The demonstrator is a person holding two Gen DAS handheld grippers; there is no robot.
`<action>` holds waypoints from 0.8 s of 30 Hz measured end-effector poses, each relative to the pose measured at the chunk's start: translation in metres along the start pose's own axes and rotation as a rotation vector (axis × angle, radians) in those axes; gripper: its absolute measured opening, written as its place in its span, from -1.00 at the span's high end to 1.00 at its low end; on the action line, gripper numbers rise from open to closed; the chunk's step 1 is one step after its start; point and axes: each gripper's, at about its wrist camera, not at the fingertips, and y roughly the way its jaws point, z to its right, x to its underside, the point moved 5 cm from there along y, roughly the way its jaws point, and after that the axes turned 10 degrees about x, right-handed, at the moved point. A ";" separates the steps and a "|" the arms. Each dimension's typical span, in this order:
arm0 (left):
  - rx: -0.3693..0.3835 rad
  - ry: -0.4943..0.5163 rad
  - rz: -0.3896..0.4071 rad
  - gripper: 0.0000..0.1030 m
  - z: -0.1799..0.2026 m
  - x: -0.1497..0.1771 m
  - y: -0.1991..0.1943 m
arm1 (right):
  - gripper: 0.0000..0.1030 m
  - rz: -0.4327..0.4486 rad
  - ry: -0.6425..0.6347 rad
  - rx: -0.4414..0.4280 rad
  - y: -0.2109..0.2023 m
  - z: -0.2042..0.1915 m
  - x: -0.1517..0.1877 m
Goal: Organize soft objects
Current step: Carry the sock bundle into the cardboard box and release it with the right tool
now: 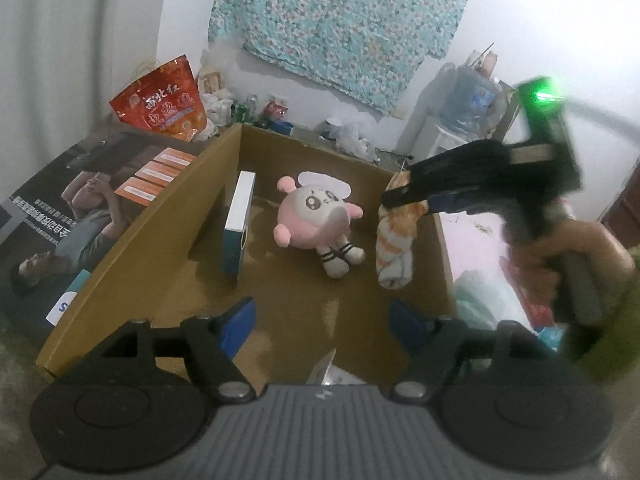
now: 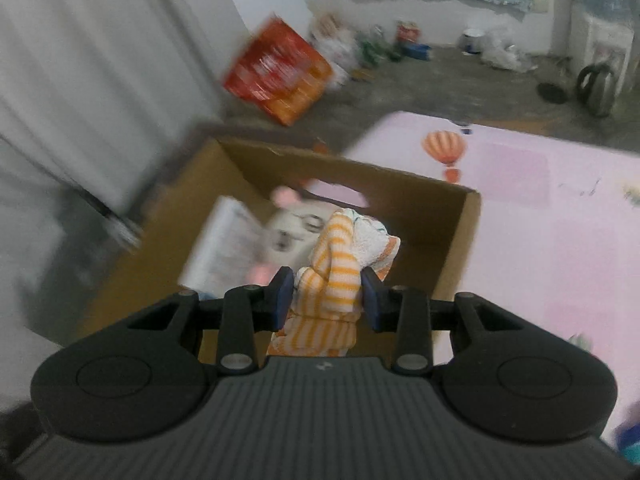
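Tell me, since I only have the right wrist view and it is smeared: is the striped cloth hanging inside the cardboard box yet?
Observer: Yes. From the left wrist, the striped cloth dangles from the right claw by the box's right wall, its lower end near the floor.
Operator: Is the plush sharp there?
Observer: Yes, the pink plush lies mid-box, apart from the cloth.
Operator: And the left claw?
Observer: The left claw hangs open over the near end, holding nothing.
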 end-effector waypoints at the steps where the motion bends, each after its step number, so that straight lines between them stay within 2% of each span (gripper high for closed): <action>1: -0.002 0.003 -0.006 -0.53 -0.001 0.001 0.002 | 0.28 -0.003 -0.024 0.049 0.004 0.002 0.005; 5: -0.009 0.013 -0.023 -0.55 -0.002 0.003 0.007 | 0.11 0.029 -0.072 0.136 0.009 0.003 0.005; 11: -0.010 0.038 -0.036 -0.56 0.002 0.008 0.013 | 0.10 0.068 -0.011 0.118 -0.010 0.025 0.008; 13: -0.009 0.059 -0.046 -0.56 0.004 0.010 0.015 | 0.10 0.092 0.044 0.048 -0.018 0.038 0.006; 14: -0.008 0.073 -0.056 -0.56 0.006 0.010 0.016 | 0.10 0.105 0.077 -0.014 -0.030 0.043 0.012; 19: 0.006 0.125 -0.135 -0.54 0.011 0.013 0.031 | 0.10 0.131 0.202 -0.301 -0.091 0.069 0.065; 22: 0.034 0.124 -0.235 -0.52 0.012 0.019 0.051 | 0.08 0.151 0.244 -0.371 -0.119 0.088 0.108; 24: 0.045 0.103 -0.313 -0.51 0.009 0.024 0.069 | 0.07 0.166 0.261 -0.385 -0.132 0.099 0.132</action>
